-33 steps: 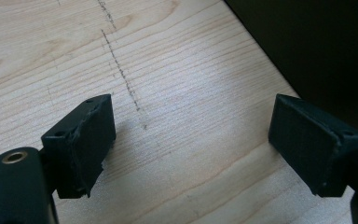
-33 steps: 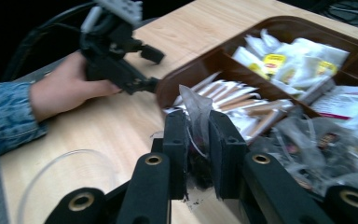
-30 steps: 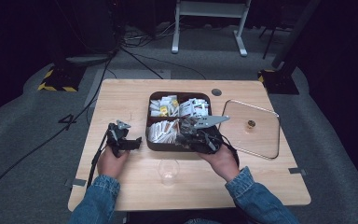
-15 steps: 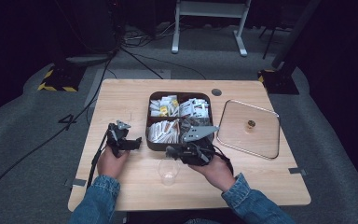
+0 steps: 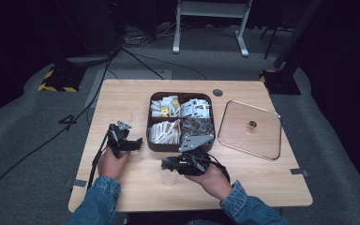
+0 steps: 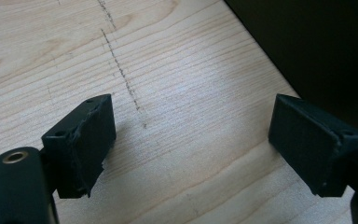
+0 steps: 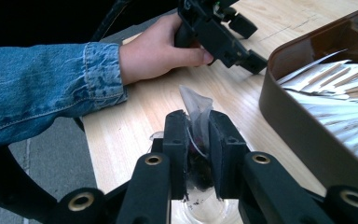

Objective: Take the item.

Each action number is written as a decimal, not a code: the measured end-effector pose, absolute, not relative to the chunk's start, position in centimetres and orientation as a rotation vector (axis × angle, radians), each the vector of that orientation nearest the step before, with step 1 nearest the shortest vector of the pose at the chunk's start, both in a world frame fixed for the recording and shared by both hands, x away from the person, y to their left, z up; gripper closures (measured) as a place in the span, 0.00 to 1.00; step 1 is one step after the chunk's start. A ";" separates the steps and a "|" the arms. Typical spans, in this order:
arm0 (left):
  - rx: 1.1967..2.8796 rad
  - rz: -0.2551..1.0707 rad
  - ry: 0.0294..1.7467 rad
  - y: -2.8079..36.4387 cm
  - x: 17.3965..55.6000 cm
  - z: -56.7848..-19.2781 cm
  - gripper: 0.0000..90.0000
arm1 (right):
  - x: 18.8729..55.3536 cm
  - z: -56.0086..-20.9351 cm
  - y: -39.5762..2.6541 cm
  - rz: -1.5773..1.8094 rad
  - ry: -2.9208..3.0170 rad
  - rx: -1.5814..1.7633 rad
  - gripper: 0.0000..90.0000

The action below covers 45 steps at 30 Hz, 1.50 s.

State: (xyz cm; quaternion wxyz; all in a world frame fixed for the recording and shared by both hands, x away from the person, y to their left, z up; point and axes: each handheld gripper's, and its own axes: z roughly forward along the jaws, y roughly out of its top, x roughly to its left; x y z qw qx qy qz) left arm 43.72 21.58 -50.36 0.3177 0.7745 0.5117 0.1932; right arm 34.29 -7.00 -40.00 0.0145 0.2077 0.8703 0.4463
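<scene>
the clear sachet (image 7: 195,122) with its dark contents sits pinched between the pads of our right gripper (image 7: 197,140), its crumpled top sticking up past the jaw tips and its lower end hanging over the mouth of the clear cup (image 7: 200,212) just beneath. in the high view the right gripper (image 5: 168,164) lies on its side near the front of the table, jaws aimed toward our left, right above the cup (image 5: 169,174).

we judge the step in hand to be getting this sachet into the cup, so the thing to do well is centring: we want the hanging end inside the rim before we loosen the jaws, not resting on the rim, where it could tip the light cup or slide off onto the wooden table (image 5: 122,101). we lower gently and let go only once the sachet is well inside the cup. the cup looks thin and easy to knock, so we keep sideways motion small.

our left gripper (image 6: 191,140) stands wide open with nothing between its pads, hovering low over bare wood; in the high view it (image 5: 130,143) rests just left of the brown compartment tray (image 5: 180,95), well clear of the cup. it could steady the cup if it starts to wobble. the tray's clear lid (image 5: 251,140) lies off to the right.
</scene>
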 end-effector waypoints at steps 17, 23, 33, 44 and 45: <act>2.039 0.508 1.347 21.6 43.7 -50.3 0.17 | 34.6 -41.8 -6.8 1.316 2.760 0.700 0.86; 2.039 0.507 1.346 21.6 43.7 -50.3 0.17 | 34.7 -42.2 -6.6 1.305 2.794 0.723 0.83; 2.039 0.507 1.346 21.6 43.7 -50.3 0.17 | 34.7 -42.1 -6.6 1.332 2.808 0.727 0.74; 2.041 0.508 1.345 21.6 43.9 -50.3 0.17 | 34.9 -41.2 -7.2 1.352 2.770 0.742 0.72; 2.041 0.509 1.345 21.6 43.9 -50.3 0.17 | 34.9 -41.1 -7.3 1.352 2.765 0.744 0.72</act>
